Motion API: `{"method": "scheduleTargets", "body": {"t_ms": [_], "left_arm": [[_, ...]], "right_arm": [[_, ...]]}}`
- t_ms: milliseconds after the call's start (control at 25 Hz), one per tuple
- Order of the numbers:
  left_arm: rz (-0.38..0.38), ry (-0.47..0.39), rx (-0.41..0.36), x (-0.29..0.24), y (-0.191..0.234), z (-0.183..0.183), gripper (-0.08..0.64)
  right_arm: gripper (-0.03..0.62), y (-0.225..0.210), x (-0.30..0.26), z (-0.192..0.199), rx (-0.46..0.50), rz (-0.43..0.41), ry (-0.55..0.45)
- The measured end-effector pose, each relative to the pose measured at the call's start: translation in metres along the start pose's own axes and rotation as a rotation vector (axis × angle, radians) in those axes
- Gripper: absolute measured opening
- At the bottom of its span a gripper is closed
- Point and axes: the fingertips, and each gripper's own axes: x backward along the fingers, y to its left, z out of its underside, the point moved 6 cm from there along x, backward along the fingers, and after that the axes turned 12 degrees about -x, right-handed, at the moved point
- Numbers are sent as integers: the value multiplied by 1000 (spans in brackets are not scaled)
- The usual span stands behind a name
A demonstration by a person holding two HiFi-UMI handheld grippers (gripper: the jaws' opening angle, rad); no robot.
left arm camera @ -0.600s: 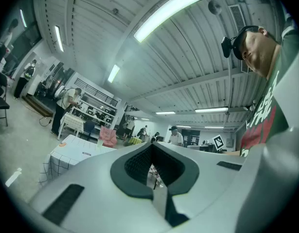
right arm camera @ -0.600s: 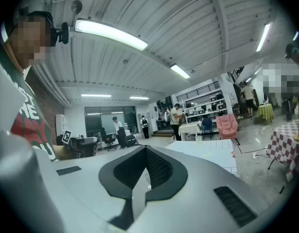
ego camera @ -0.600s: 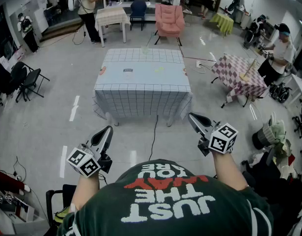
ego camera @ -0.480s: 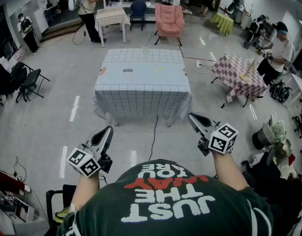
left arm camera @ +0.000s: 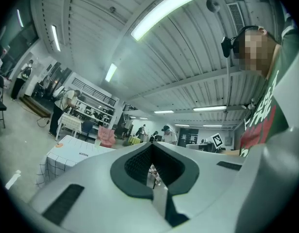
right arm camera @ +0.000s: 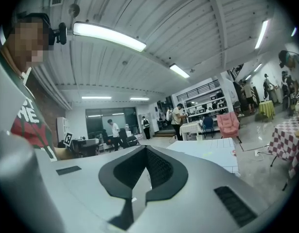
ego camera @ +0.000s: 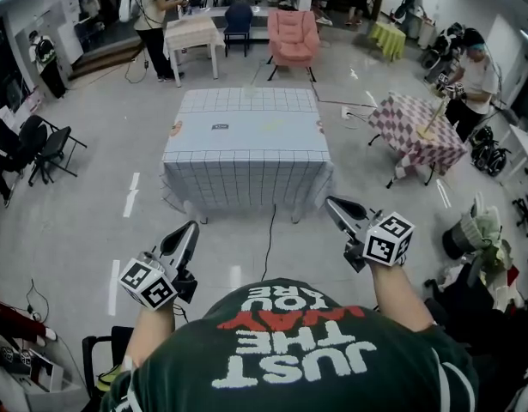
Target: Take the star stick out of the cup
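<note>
Claw state | left claw (ego camera: pixel 191 227) closed, empty | right claw (ego camera: pixel 331 202) closed, empty

Bright ceiling strip lights (left arm camera: pixel 164 11), sharp frames, strong fisheye bending at edges.

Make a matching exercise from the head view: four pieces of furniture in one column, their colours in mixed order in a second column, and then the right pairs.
Things:
1. armchair
2. centre table
3. right table
4. far-right table

Colours:
A. yellow-green
B. pink
C. dark red and white checks
D. pale with a thin grid

Pairs: 1-B, 2-D, 3-C, 4-A
</note>
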Motion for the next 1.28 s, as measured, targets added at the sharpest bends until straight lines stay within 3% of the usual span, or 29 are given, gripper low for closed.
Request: {"method": "scheduleTargets", "body": {"t_ms": [480, 880, 1280], "left_arm": [[33, 8, -15, -45, -53, 9, -3], [-28, 48, -2, -75, -106, 19, -3], [-52, 71, 1, -98, -85, 27, -3]], "right_arm": [[31, -35, 62, 1, -35, -36, 7], [31, -78, 101, 7, -59, -84, 25], [31, -110, 71, 9, -88, -106, 44]]}}
